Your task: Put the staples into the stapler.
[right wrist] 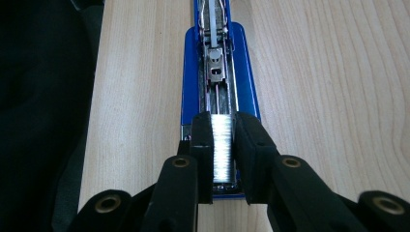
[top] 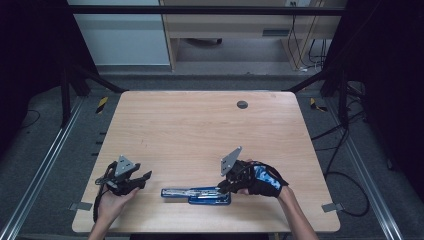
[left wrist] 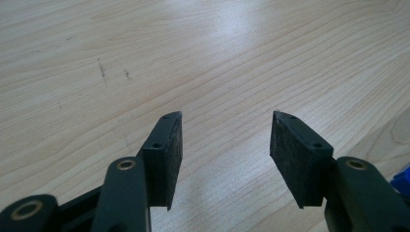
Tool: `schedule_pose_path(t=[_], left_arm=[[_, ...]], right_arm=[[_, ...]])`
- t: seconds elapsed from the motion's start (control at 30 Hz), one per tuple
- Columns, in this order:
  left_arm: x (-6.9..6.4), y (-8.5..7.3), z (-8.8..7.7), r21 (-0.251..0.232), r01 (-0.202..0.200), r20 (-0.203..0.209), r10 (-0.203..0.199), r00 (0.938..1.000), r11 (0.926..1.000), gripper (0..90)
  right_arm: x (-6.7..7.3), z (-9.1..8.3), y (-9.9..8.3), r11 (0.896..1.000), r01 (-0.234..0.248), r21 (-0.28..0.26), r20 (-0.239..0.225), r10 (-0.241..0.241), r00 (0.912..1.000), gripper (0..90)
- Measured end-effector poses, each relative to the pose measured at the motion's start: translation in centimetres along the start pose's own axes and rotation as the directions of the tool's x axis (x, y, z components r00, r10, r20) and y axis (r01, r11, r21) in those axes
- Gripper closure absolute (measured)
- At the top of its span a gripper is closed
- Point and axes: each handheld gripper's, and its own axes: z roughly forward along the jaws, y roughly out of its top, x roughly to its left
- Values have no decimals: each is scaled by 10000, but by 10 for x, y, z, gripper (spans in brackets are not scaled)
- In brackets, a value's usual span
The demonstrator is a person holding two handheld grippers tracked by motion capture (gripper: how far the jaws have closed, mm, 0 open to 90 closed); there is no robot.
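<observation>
Here, at the left of the wooden table, the left gripper sits in the person's bare left hand near the front edge. In the left gripper view its two black jaws stand wide apart over bare wood, and nothing lies between the pads. Just to its right, the blue stapler lies swung open and flat along the front of the table, its metal channel facing up. Further right, the right gripper, held in a gloved right hand, meets the stapler's right end. In the right gripper view its jaws are closed on a bright strip of staples, held directly over the open stapler's channel. Far back, a small dark round grommet sits in the tabletop.
</observation>
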Motion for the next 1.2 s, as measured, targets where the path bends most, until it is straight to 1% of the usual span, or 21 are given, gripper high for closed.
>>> schedule_pose_path(t=[0.03, 0.63, 0.8, 0.87, 0.97, 1.2], left_arm=[[0, 0, 0, -1, 10, 2, -10, 10000, 10000, 457], [0, 0, 0, -11, 16, 2, -16, 10000, 10000, 457], [0, 0, 0, -6, 5, 2, -5, 10000, 10000, 457], [0, 0, 0, -3, 0, 2, 0, 10000, 10000, 457], [0, 0, 0, -11, -6, 7, 6, 10000, 10000, 457], [0, 0, 0, -1, -4, 9, 4, 10000, 10000, 456]], right_arm=[[0, 0, 0, 10000, -59, 17, 11, 59, 10000, 785], [0, 2, -1, 10000, 71, -4, 33, -71, 10000, 781], [0, 1, -2, 10000, -7, -20, 129, 7, 9999, 753], [0, 0, -3, 10000, -15, -52, 138, 16, 9999, 753], [1, -1, -3, 10000, -2, -69, 98, 3, 10000, 781], [0, -1, -3, 9999, 47, -138, 29, -47, 10000, 785]])
